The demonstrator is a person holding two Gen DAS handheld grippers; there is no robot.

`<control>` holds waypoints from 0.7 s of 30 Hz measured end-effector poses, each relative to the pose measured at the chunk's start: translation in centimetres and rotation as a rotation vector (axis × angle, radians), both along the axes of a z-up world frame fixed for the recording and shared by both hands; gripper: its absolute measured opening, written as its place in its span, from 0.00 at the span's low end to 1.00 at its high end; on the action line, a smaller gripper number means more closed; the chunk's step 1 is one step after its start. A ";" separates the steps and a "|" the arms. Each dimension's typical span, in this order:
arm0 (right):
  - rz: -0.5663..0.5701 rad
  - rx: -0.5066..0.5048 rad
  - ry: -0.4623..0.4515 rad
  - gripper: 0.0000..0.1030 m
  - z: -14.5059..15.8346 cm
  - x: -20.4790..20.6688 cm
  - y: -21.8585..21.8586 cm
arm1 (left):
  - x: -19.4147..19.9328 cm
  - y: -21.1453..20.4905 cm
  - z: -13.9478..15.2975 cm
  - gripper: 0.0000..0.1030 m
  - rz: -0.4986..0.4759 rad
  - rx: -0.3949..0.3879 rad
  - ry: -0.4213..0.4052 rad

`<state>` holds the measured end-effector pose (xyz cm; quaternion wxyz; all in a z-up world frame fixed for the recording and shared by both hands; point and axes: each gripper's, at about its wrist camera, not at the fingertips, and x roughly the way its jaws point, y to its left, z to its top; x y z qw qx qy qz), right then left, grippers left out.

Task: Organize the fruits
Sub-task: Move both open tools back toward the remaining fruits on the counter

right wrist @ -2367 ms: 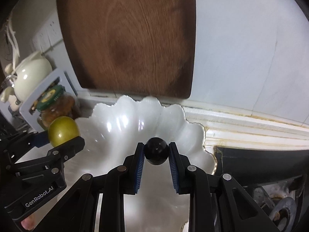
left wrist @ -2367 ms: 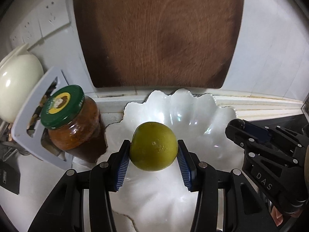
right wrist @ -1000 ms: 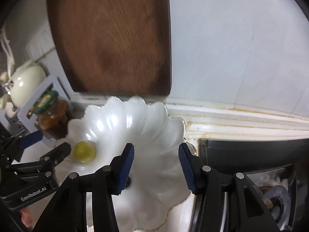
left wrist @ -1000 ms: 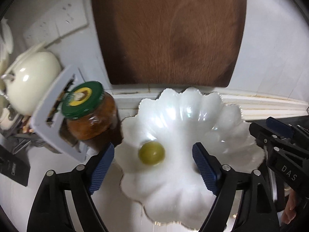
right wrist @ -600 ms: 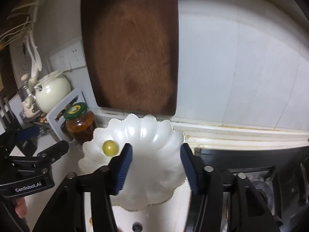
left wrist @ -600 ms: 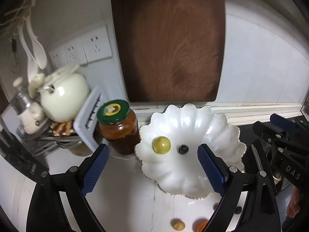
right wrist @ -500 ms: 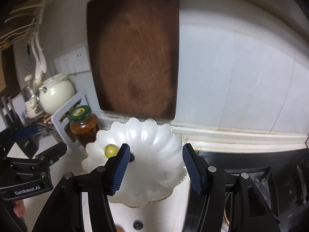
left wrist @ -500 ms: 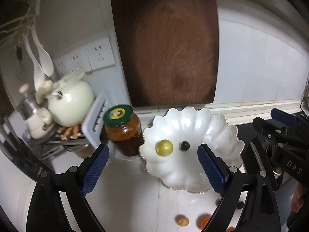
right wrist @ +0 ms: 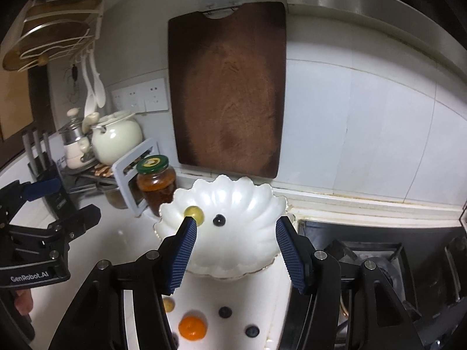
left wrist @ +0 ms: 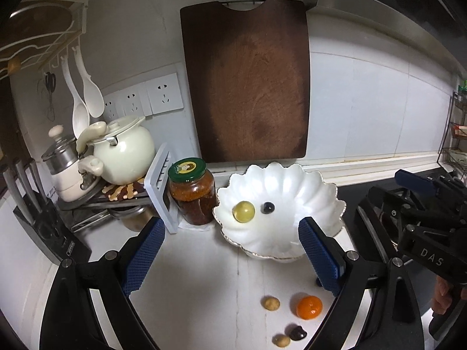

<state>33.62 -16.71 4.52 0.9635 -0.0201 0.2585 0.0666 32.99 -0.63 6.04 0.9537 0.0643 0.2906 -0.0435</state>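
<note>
A white scalloped bowl [left wrist: 309,192] [right wrist: 248,204] sits on the white counter and holds a green round fruit [left wrist: 243,211] [right wrist: 193,213] and a small dark berry [left wrist: 267,207] [right wrist: 219,220]. On the counter in front lie an orange fruit [left wrist: 309,307] [right wrist: 192,328], two tan nuts [left wrist: 270,303], a dark piece [left wrist: 297,332] and two dark berries [right wrist: 224,312]. My left gripper [left wrist: 230,258] is open and empty, held back from the bowl. My right gripper [right wrist: 235,252] is open and empty above the bowl's near rim.
A green-lidded jar [left wrist: 191,189] stands left of the bowl, beside a white rack [left wrist: 159,186] and a cream pot [left wrist: 122,148]. A dark wooden cutting board [left wrist: 248,84] leans on the tiled wall. A gas stove [right wrist: 379,250] lies to the right.
Both grippers let go of their fruits into the bowl, opened wide and drew back and up. The loose fruits on the counter have come into view.
</note>
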 end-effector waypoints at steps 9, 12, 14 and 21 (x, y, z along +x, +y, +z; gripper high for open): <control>0.015 -0.004 -0.017 0.56 -0.4 -2.2 0.4 | -2.7 0.5 -0.9 0.91 0.001 0.024 -0.009; 0.017 -0.025 -0.024 0.56 -0.9 -2.9 0.7 | -3.3 0.8 -1.6 0.91 0.004 0.013 0.005; 0.026 -0.023 -0.015 0.56 -1.2 -3.2 0.7 | -3.7 0.8 -2.0 0.91 -0.004 0.009 0.013; 0.027 -0.011 0.035 0.56 -2.9 -4.3 0.3 | -5.5 0.8 -3.5 0.91 -0.004 0.000 0.019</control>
